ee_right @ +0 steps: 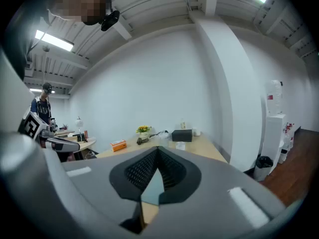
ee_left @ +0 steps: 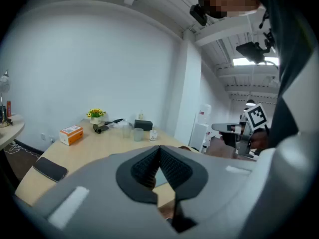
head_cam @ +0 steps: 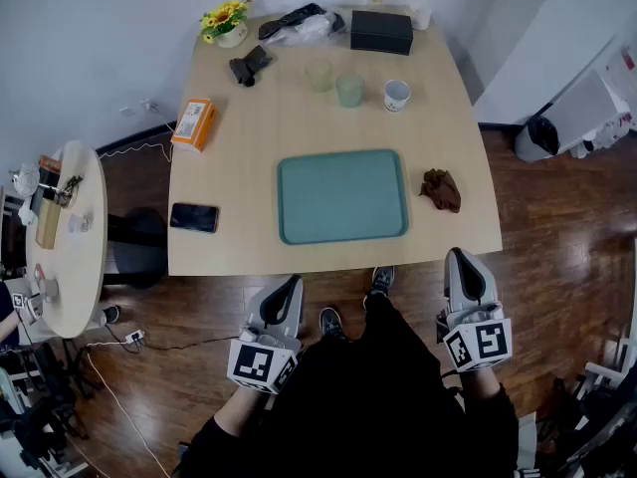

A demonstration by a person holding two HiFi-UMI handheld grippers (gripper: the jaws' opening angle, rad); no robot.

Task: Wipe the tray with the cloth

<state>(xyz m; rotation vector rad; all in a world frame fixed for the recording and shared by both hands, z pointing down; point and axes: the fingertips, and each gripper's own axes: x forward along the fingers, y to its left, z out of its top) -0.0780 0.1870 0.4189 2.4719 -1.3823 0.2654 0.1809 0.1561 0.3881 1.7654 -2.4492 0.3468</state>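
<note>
Left hand-held gripper [head_cam: 283, 297] and right hand-held gripper [head_cam: 466, 271] side by side, jaws closed, empty, tilted slightly downward.

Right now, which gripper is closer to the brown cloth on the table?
Right. The right gripper hangs off the table's near edge by the cloth; the left gripper hangs by the tray's opposite corner.

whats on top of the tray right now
Nothing: the tray shows bare in the head view. The brown cloth lies on the table right of it, apart from it. What's beneath the tray is covered.
</note>
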